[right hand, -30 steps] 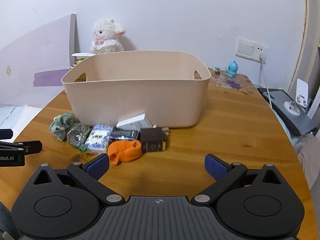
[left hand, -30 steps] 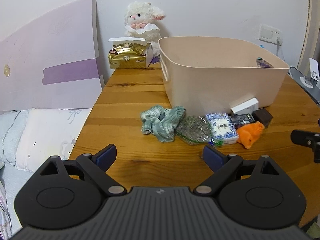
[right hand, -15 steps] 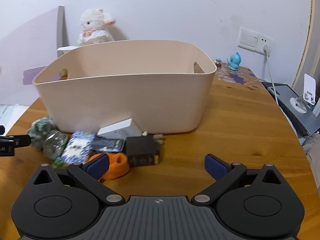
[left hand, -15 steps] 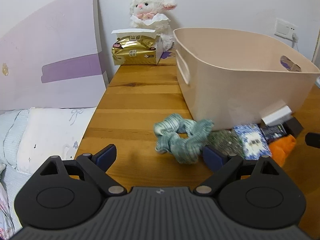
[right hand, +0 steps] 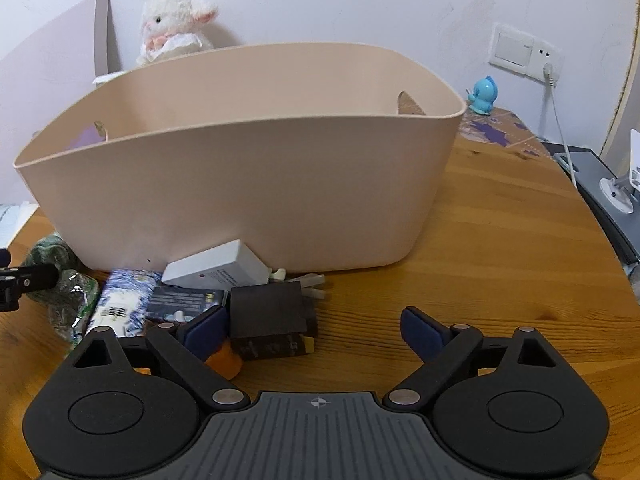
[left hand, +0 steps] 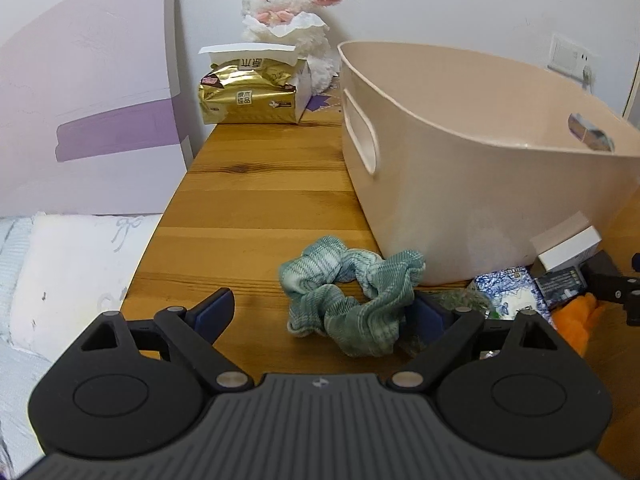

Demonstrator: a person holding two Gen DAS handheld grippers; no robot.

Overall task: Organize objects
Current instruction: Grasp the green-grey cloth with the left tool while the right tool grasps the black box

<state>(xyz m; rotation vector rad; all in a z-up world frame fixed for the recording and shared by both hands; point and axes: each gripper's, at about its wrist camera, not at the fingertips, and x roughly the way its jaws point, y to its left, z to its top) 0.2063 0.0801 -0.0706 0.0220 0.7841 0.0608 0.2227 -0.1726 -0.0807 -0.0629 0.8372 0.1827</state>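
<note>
A beige plastic bin stands on the wooden table. In front of it lie a green scrunchie, a blue-and-white packet, a white box, a black block and an orange item. My left gripper is open, low over the table, and the scrunchie lies between its fingers. My right gripper is open too, with the black block just inside its left finger.
A gold tissue pack and a white plush lamb stand at the back by the wall. A bed with a white pillow borders the table's left edge. A blue toy and a wall socket are at the back right.
Both grippers have moved forward and lower toward the row of small items. The scrunchie now lies between my left fingers and the black block sits by my right gripper's left finger.
</note>
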